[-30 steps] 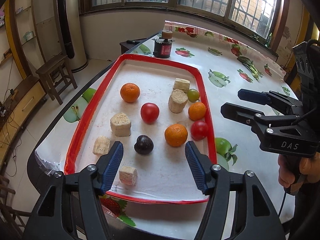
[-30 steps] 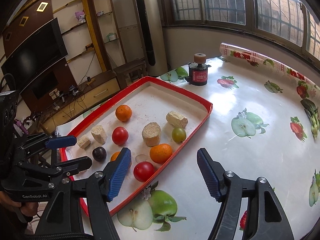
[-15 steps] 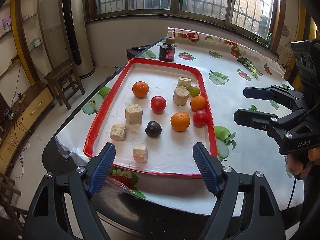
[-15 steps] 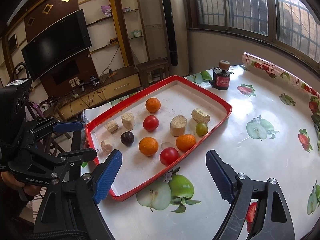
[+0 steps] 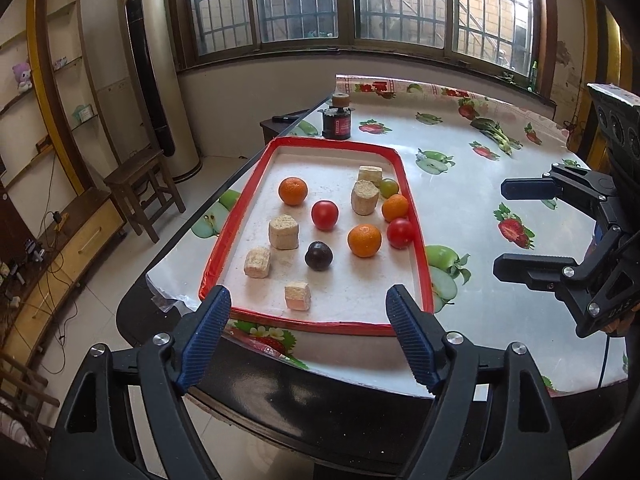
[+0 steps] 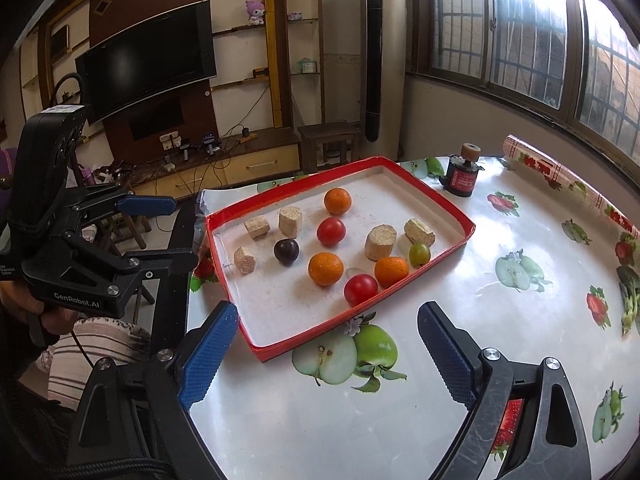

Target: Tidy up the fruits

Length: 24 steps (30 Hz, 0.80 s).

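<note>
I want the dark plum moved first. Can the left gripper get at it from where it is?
Probably yes: the left gripper is open and empty, and the dark plum stands apart from its neighbours.

fruits [image 6: 325, 268] lie in red tray [image 6: 435, 195]

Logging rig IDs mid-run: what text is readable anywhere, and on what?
"GenRobot.AI": body of the left tool.
"DAS": body of the right tool, faint.
Red label on the black canister: too small to read.
White sticker on left tool's side: blurred.
</note>
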{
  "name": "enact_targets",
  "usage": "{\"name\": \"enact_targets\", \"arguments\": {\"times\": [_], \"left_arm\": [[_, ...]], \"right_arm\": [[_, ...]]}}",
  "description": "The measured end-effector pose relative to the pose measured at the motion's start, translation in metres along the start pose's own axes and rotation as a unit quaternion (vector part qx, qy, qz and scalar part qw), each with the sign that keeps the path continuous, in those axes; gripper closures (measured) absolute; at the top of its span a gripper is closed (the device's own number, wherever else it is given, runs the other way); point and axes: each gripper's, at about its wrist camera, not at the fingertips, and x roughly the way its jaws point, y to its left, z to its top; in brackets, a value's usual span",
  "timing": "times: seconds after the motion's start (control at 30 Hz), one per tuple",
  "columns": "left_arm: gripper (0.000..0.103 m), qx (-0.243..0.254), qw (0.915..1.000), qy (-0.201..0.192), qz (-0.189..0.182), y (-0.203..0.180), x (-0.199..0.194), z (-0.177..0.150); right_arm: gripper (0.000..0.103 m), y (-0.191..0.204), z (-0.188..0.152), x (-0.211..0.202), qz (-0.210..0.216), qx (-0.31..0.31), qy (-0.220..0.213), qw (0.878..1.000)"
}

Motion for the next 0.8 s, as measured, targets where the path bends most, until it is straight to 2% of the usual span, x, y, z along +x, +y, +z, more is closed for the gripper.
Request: {"name": "enact_targets", "arguments": {"times": [0.1,0.4,0.8], "left_arm": [[0.019,0.000,1.0000,-0.004,0.007,0.001,-0.005,-0.002],[0.019,-0.010,0.9998,-0.012,0.010,0.006,-0.017,-0.012],[0.019,-0.009,0.9996,-0.026,0.011,0.005,-0.027,-0.011]], "right_arm": [[0.010,0.005,-0.004,-0.005,0.001,-0.012,-0.003,1.000],[0.008,0.017,-0.010,-0.017,-0.011,-0.040,-0.012,0.999],[0.006,0.020,-0.021,-0.015,-0.013,-0.035,-0.008,0.999]]}}
